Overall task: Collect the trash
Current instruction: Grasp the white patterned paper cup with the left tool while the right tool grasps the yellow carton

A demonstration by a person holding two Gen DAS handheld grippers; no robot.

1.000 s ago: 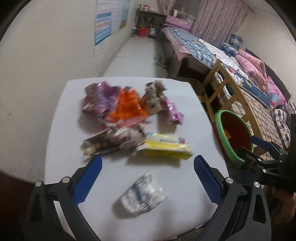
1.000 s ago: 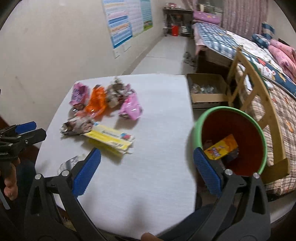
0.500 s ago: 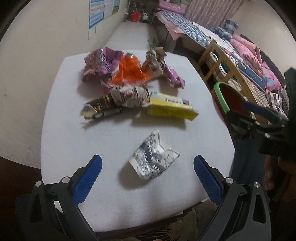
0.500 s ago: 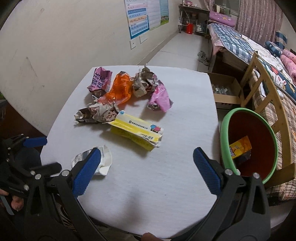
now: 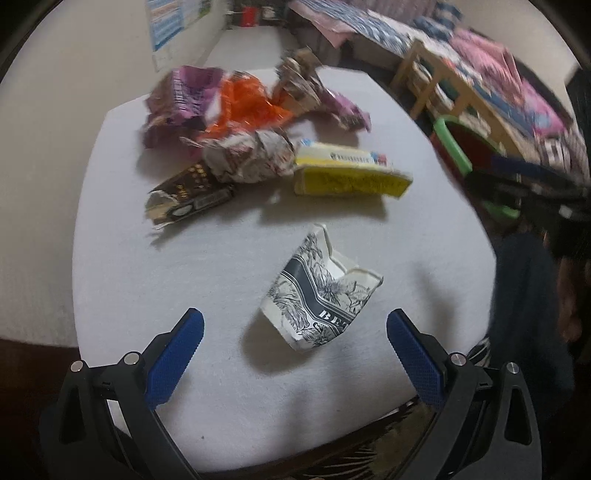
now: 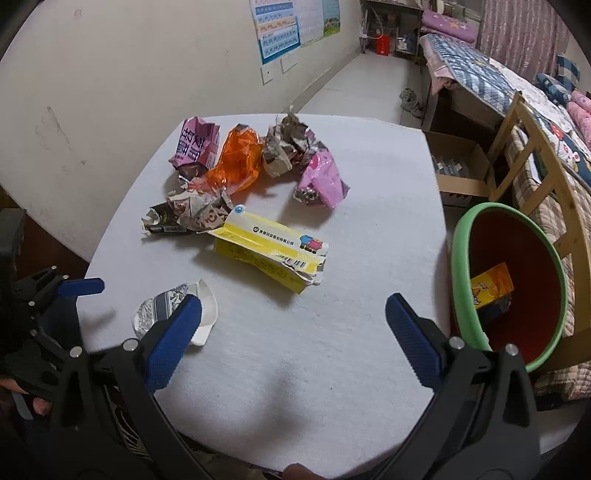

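Observation:
A crushed paper cup (image 5: pixel 319 291) with a dark floral print lies on the white table (image 5: pixel 147 277), just ahead of my open left gripper (image 5: pixel 294 332). Behind it are a torn yellow carton (image 5: pixel 347 175), a brown crumpled wrapper (image 5: pixel 221 173), an orange bag (image 5: pixel 247 103) and purple wrappers (image 5: pixel 181 96). My right gripper (image 6: pixel 293 321) hangs open over the table's near edge with nothing between its fingers. In that view the paper cup (image 6: pixel 166 306) shows behind the left finger, and the yellow carton (image 6: pixel 273 254) lies ahead. The green-rimmed bin (image 6: pixel 465 266) holds a yellow packet (image 6: pixel 493 290).
A cardboard box (image 6: pixel 458 166) sits on the floor beyond the table. A wooden chair (image 6: pixel 532 147) and a bed (image 6: pixel 491 74) stand to the right. A wall with posters (image 6: pixel 291 26) runs along the left. The left gripper's body (image 6: pixel 44 306) shows at the right view's left edge.
My left gripper has come lower and closer to the paper cup, which now sits between its fingers' line. The right gripper swung left from the bin toward the table.

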